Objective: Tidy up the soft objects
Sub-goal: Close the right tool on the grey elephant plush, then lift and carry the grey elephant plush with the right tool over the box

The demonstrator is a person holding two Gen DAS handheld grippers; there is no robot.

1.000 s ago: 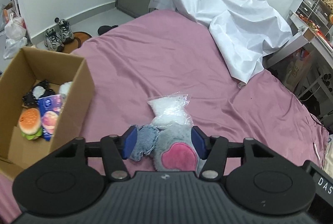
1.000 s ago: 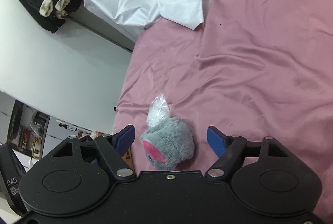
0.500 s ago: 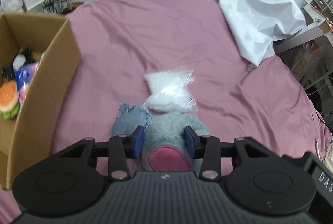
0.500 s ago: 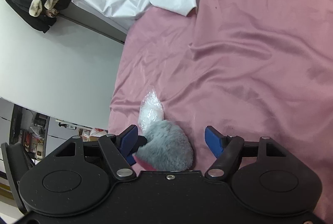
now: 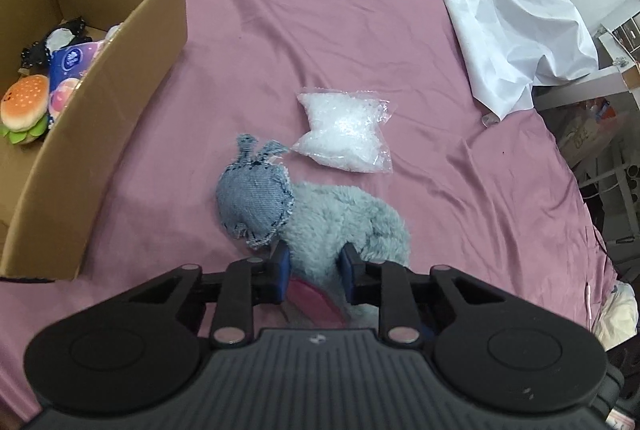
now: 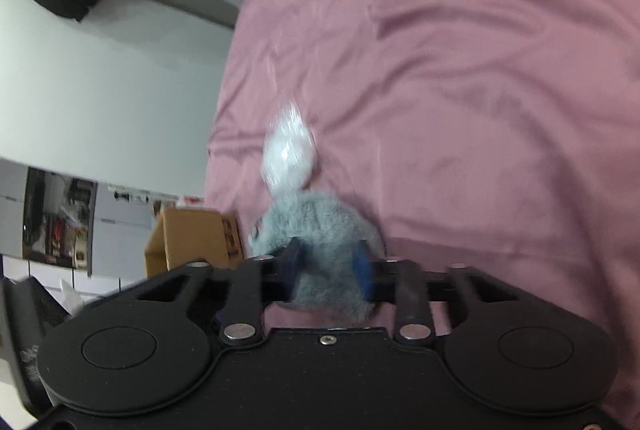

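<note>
A grey furry plush with a pink patch [image 5: 340, 222] lies on the pink bed sheet [image 5: 320, 50]. My left gripper [image 5: 314, 268] is shut on its near end. My right gripper [image 6: 328, 266] is shut on the same grey plush [image 6: 316, 218] from the other side. A blue denim stuffed piece [image 5: 254, 202] lies against the plush's left side. A clear bag of white filling [image 5: 344, 132] lies just beyond; it also shows blurred in the right wrist view [image 6: 288, 154].
A cardboard box [image 5: 120, 70] stands at the left on the bed, holding a burger plush [image 5: 24, 106], a tissue pack [image 5: 70, 64] and a black item. A white sheet [image 5: 500, 2] is heaped at the far right. Furniture stands beyond the bed's right edge.
Both grippers have closed on the grey plush; the right was wide open a second ago. The left view has shifted, bringing the box and denim piece more into sight.
</note>
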